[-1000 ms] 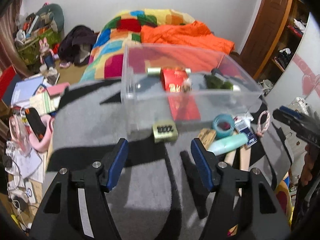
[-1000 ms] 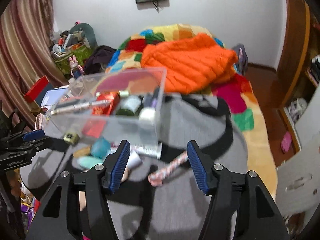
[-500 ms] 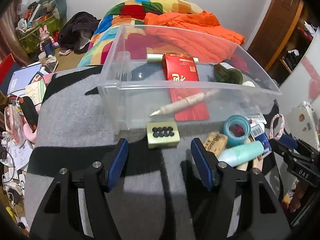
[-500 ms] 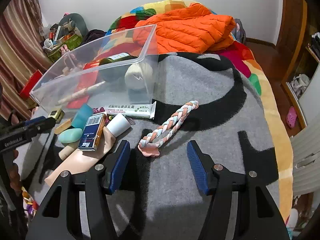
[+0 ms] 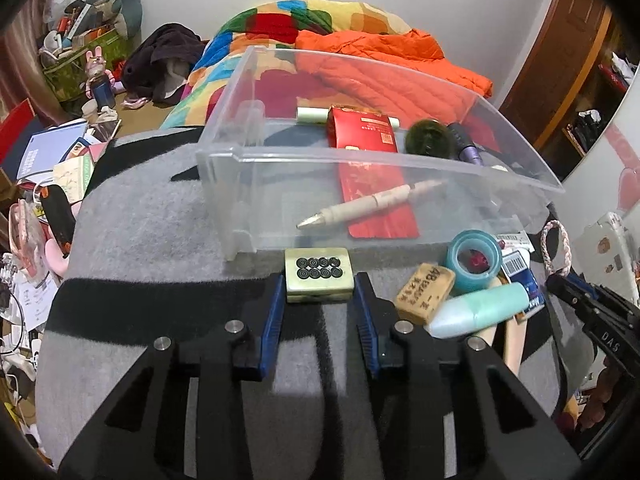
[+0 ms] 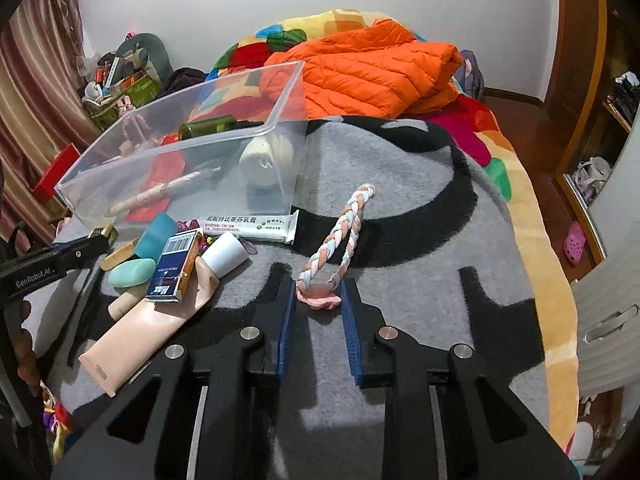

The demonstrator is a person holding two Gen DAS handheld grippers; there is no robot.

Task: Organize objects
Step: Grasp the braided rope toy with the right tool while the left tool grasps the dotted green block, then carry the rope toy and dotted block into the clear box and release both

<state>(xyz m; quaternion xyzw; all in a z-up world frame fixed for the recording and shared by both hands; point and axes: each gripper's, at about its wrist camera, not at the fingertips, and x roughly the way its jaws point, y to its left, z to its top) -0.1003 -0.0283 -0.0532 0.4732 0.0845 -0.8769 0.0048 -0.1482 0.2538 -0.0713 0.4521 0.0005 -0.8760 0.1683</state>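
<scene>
A pale green mahjong tile [image 5: 318, 274] with black circles lies on the grey blanket just in front of the clear plastic bin [image 5: 248, 160]. My left gripper [image 5: 319, 285] has its jaws closing on the tile, and both blue pads touch its sides. In the right wrist view a pink, white and blue braided band [image 6: 348, 228] lies on the blanket. My right gripper [image 6: 318, 290] has its jaws closing on the band's pink end, which sits between the pads and touches them. The bin [image 6: 180, 128] holds a red packet, a pen, a green bottle and a white roll.
Beside the tile lie a tan eraser [image 5: 425, 293], a teal tape roll [image 5: 474, 260] and a mint tube [image 5: 480, 312]. A blue box [image 6: 174, 266], a beige tube [image 6: 148, 328] and a white toothpaste tube [image 6: 250, 226] lie left of the band. An orange jacket [image 6: 368, 68] is behind.
Both grippers have sunk toward the blanket. The left jaws narrowed onto the mahjong tile and the right jaws onto the pink end of the braided band.
</scene>
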